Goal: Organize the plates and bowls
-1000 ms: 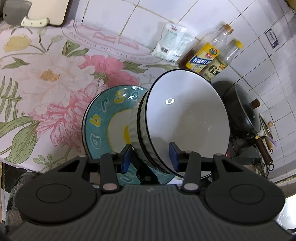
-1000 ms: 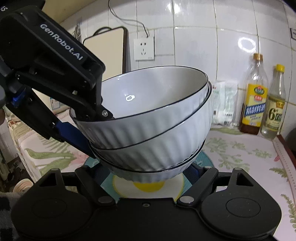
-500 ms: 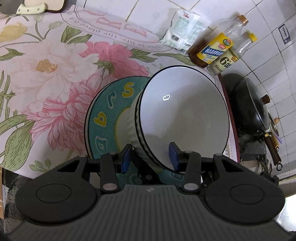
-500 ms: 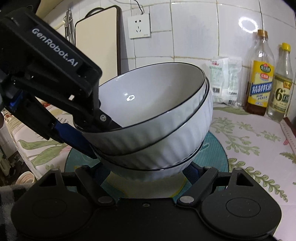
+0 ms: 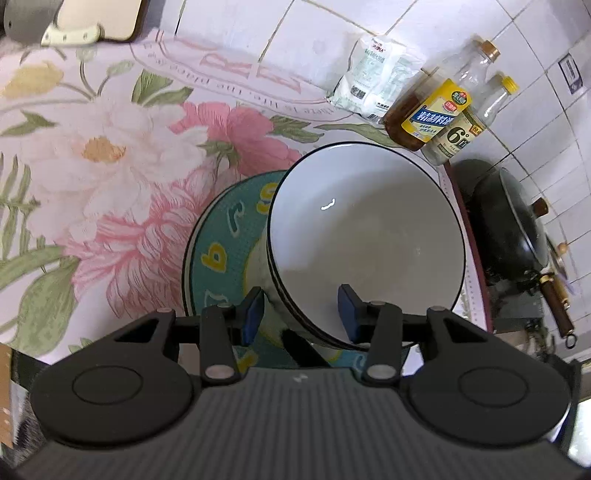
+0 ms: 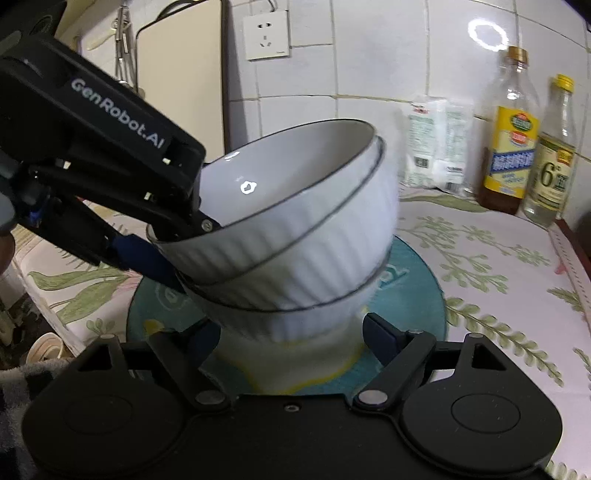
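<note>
- On the teal plate (image 6: pixel 413 295), at the middle of the floral tablecloth (image 5: pixel 110 166), sits a stack of white ribbed bowls (image 6: pixel 295 243) with thin dark rims; the stack leans toward the wall side in the right wrist view.
- Yellow and teal letters circle the plate's rim in the left wrist view; they cannot be read as a word.
- Left gripper (image 5: pixel 301 310): jaws closed on the near rim of the bowl stack, one blue pad outside the ribbed wall, the other inside the top bowl.
- Its black housing carries the white marking "GenRobot.AI", legible in the right wrist view.
- Right gripper (image 6: pixel 290 339): jaws spread wide, one blue pad on each side of the base of the lowest bowl; contact with the bowl cannot be confirmed.
- Printed on the tablecloth near the wall is large pale lettering, seen upside down; it is only partly legible.
- Against the tiled wall stand a white packet (image 5: pixel 373 88), a brown-liquid bottle (image 6: pixel 511 147) with a yellow-and-blue label in Chinese characters, and a clear bottle (image 6: pixel 550 162) with a yellow cap, marked "6°".
- A white wall socket (image 6: pixel 266 35) is mounted above the bowls, beside a pale cutting board (image 6: pixel 177 66) leaning on the wall.
- A dark lidded wok (image 5: pixel 513 221) stands beyond the tablecloth's edge, past the bottles.
- A cleaver with a cream handle (image 5: pixel 70 33) lies at the far corner in the left wrist view.
</note>
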Motion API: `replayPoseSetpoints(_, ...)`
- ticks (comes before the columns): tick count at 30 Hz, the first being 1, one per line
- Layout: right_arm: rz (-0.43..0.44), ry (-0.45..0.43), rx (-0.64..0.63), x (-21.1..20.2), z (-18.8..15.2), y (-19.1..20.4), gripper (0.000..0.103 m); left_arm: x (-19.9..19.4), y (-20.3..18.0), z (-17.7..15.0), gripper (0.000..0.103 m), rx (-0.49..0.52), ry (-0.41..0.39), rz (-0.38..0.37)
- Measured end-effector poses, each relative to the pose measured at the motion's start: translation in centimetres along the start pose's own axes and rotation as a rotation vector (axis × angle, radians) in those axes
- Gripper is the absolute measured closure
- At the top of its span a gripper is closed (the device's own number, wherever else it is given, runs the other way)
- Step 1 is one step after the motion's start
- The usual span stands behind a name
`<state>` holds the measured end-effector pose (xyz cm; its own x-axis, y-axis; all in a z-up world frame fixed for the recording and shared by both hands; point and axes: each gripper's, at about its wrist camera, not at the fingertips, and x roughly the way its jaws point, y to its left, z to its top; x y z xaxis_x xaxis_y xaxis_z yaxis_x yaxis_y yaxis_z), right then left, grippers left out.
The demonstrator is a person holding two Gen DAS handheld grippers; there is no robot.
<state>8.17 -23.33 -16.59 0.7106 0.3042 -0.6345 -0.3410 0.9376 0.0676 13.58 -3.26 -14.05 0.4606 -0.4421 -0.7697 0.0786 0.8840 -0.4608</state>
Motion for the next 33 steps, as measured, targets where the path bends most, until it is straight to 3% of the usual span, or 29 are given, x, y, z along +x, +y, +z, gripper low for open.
replayPoseSetpoints(8, -0.078, 0.007, 0.016, -4.2, -0.3, 0.4, 0.014, -3.2, -0.8, -0.7, 0.059, 0.061, -0.108, 0.003)
replayPoseSetpoints(16, -0.139, -0.102, 0.074, -9.8, 0.7, -0.2, 0.014, -8.7, -2.4, -2.3, 0.057, 0.184, -0.228, 0.048)
replayPoseSetpoints(20, -0.186, -0.128, 0.088, -12.3, 2.0, 0.3, 0.014, -11.7, -3.5, -2.9, 0.046, 0.228, -0.287, 0.079)
replayPoseSetpoints(26, -0.248, -0.08, 0.163, -16.0, 4.4, 0.7, 0.009, -15.9, -4.6, -4.2, 0.032, 0.271, -0.355, 0.107)
replayPoseSetpoints(30, -0.33, -0.058, 0.186, -18.4, 5.5, 1.1, 0.004, -17.8, -5.0, -4.5, 0.022, 0.242, -0.312, 0.093)
replayPoseSetpoints(33, -0.334, -0.047, 0.17, -20.3, 6.2, 1.5, 0.004, -19.1, -5.4, -5.1, 0.018, 0.219, -0.315, 0.112)
